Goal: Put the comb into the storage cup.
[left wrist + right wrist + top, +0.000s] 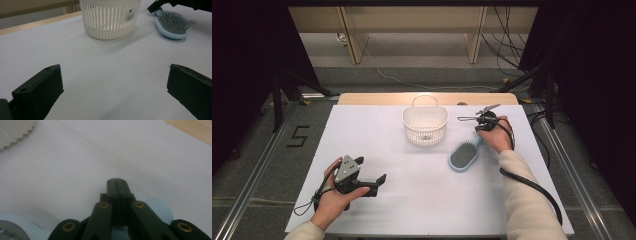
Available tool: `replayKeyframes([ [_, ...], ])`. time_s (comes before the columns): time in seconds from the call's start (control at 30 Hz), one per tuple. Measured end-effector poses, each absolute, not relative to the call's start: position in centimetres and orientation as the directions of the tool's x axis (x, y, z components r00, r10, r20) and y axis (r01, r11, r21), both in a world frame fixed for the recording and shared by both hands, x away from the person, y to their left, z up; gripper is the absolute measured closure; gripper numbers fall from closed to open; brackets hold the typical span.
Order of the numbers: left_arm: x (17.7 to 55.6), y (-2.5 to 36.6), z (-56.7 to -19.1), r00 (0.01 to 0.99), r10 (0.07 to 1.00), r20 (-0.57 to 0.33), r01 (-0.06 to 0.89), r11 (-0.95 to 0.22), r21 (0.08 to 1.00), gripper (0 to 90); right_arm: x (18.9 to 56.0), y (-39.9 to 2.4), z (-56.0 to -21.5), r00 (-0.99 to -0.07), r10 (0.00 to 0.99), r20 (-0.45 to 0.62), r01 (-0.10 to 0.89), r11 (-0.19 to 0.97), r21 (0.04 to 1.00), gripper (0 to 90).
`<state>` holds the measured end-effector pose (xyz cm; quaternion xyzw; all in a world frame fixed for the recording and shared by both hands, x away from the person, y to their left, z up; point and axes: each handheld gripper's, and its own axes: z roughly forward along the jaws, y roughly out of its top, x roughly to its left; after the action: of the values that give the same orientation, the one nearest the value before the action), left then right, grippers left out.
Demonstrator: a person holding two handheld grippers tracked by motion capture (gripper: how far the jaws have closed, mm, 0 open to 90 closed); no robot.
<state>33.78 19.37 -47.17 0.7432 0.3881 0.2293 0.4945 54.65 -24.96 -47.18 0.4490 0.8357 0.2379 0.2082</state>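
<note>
A white slotted basket (425, 126) with a handle stands at the table's far middle, and I see it ahead in the left gripper view (110, 20). To its right a light blue hairbrush (463, 156) lies bristles up (172, 25). My right gripper (482, 125) hovers just over the brush's handle end, jaws pressed together (117, 182) with nothing between them. The pale blue handle (160, 207) shows under the jaws. My left gripper (371, 170) rests at the near left, jaws wide apart (113, 72) over bare table.
A white sheet covers the table (412, 200), with a wooden edge (377, 98) along the far side. Metal rails (257, 165) run along the floor at both sides. A black cable (532, 187) trails from the right gripper past the sleeve.
</note>
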Motion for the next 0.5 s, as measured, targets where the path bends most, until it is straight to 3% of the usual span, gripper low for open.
replayKeyframes([
  [0.5,33.7,19.2,-47.1,0.595,0.803,-0.041,0.349,-0.213,0.913,0.0,52.0,-26.2,-46.6,-0.483,0.872,-0.078,0.751,0.459,0.474,90.0],
])
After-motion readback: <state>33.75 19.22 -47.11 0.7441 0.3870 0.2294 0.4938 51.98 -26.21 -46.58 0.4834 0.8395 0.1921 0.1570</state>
